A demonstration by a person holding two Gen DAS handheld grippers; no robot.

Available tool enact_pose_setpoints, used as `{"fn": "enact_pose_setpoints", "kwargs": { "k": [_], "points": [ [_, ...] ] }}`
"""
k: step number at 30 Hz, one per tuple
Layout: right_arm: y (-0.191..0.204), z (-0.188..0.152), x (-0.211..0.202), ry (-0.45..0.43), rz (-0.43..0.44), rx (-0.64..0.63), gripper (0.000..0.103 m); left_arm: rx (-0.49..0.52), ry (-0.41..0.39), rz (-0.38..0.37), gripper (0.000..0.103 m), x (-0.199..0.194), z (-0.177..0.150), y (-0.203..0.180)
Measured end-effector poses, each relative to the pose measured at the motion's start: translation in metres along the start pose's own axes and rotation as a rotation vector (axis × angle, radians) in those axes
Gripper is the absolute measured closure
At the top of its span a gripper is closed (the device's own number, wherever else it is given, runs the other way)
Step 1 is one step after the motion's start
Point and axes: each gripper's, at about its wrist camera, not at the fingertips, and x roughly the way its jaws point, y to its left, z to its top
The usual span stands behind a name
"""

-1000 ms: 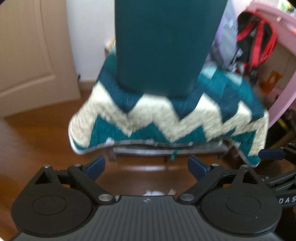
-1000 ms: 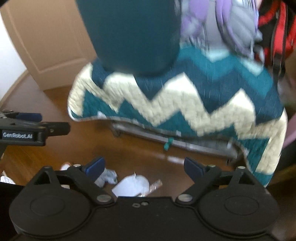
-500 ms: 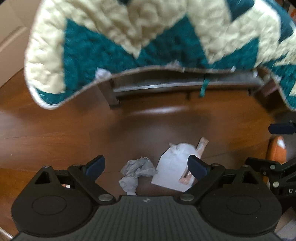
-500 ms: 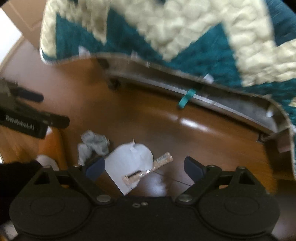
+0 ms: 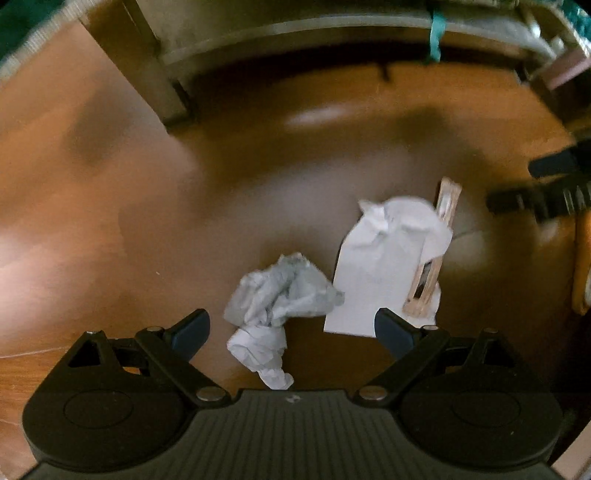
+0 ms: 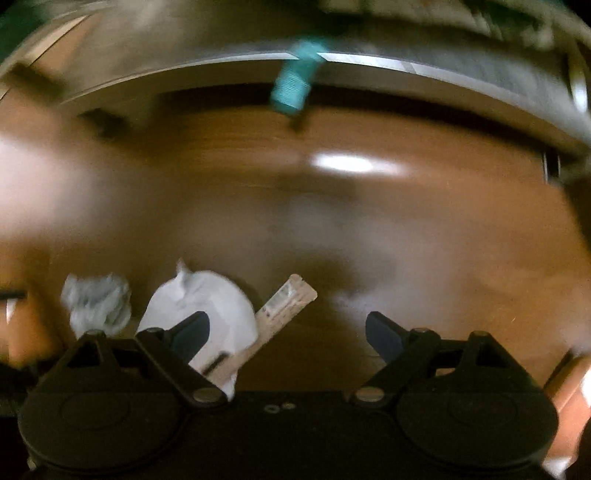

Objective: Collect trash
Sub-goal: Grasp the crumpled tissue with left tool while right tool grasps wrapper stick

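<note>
We look down on a brown wooden floor (image 5: 110,206) with both grippers pointing at it. We take the flat white paper (image 5: 384,258) as our landmark. It lies on the boards, creased at its far end. Just to its left, touching or nearly touching its edge, sits a crumpled grey-white tissue wad (image 5: 277,295). Along its right edge, partly resting on it, lies a narrow tan wrapper strip (image 5: 436,258) with a clear window. We can read no print on it: any lettering on the strip and the paper is too blurred to make out.

The left gripper (image 5: 291,328) hangs above the floor with its jaws spread wide and nothing held; the tissue wad shows in the gap between its blue fingertips (image 5: 192,328), and the near corner of the paper lies by the right one. The pads press on nothing.

The right gripper (image 6: 291,332) also stands wide open and empty. In its view the paper (image 6: 218,306) and the strip (image 6: 284,310) lie at its left fingertip, the tissue wad (image 6: 96,302) beyond the paper to the left, and bare floor fills the gap.

Beyond the paper, farther away, a grey furniture frame (image 5: 295,26) crosses the top with a teal strap (image 5: 436,33) hanging from it. To the right of the paper, the dark fingers of the other gripper (image 5: 546,184) reach in at the edge.
</note>
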Motion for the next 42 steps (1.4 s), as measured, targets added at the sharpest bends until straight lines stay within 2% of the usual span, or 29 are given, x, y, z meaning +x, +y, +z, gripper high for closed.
{"fn": "enact_pose_setpoints", "kwargs": {
  "k": [3, 5, 9, 12, 15, 16, 17, 19, 20, 21, 23, 26, 32, 38, 42],
  "points": [
    [-0.013, 0.007, 0.021, 0.03, 0.002, 0.161, 0.017, 0.02, 0.027, 0.011, 0.006, 0.021, -0.002, 0.002],
    [-0.016, 0.008, 0.033, 0.055, 0.0, 0.226, 0.028, 0.017, 0.029, 0.013, 0.006, 0.033, -0.003, 0.006],
    [-0.017, 0.007, 0.049, 0.092, -0.027, 0.282, 0.032, -0.013, 0.032, -0.012, 0.007, 0.048, -0.004, 0.015],
    [-0.017, 0.006, 0.057, 0.111, -0.037, 0.318, 0.041, 0.003, 0.028, -0.018, 0.008, 0.055, -0.007, 0.014],
    [-0.013, 0.004, 0.064, 0.124, -0.042, 0.335, 0.047, 0.025, 0.031, -0.029, 0.022, 0.064, -0.01, 0.013],
    [-0.013, 0.003, 0.066, 0.126, -0.043, 0.343, 0.051, 0.024, 0.036, -0.034, 0.03, 0.067, -0.01, 0.013],
    [-0.012, 0.003, 0.068, 0.129, -0.042, 0.351, 0.056, 0.022, 0.041, -0.038, 0.034, 0.07, -0.01, 0.014],
    [-0.01, 0.002, 0.07, 0.134, -0.044, 0.363, 0.061, 0.024, 0.04, -0.035, 0.035, 0.073, -0.011, 0.014],
    [-0.009, 0.002, 0.072, 0.14, -0.046, 0.364, 0.069, 0.027, 0.034, -0.034, 0.039, 0.074, -0.011, 0.014],
    [-0.008, 0.001, 0.075, 0.149, -0.05, 0.361, 0.073, 0.031, 0.032, -0.037, 0.041, 0.075, -0.011, 0.014],
    [-0.006, 0.0, 0.077, 0.155, -0.054, 0.354, 0.075, 0.032, 0.044, -0.024, 0.048, 0.079, -0.01, 0.014],
    [0.002, 0.0, 0.078, 0.15, -0.049, 0.337, 0.077, 0.033, 0.076, -0.006, 0.067, 0.087, -0.01, 0.014],
    [-0.011, -0.01, 0.062, 0.092, -0.034, 0.293, 0.08, 0.039, 0.037, -0.017, 0.07, 0.086, -0.012, 0.016],
    [-0.027, -0.026, 0.01, -0.023, -0.032, 0.238, 0.082, 0.033, -0.004, -0.02, 0.071, 0.064, -0.012, 0.024],
    [-0.039, -0.032, -0.026, -0.093, -0.017, 0.209, 0.083, 0.063, -0.051, -0.025, 0.071, 0.034, -0.01, 0.026]
  ]
}}
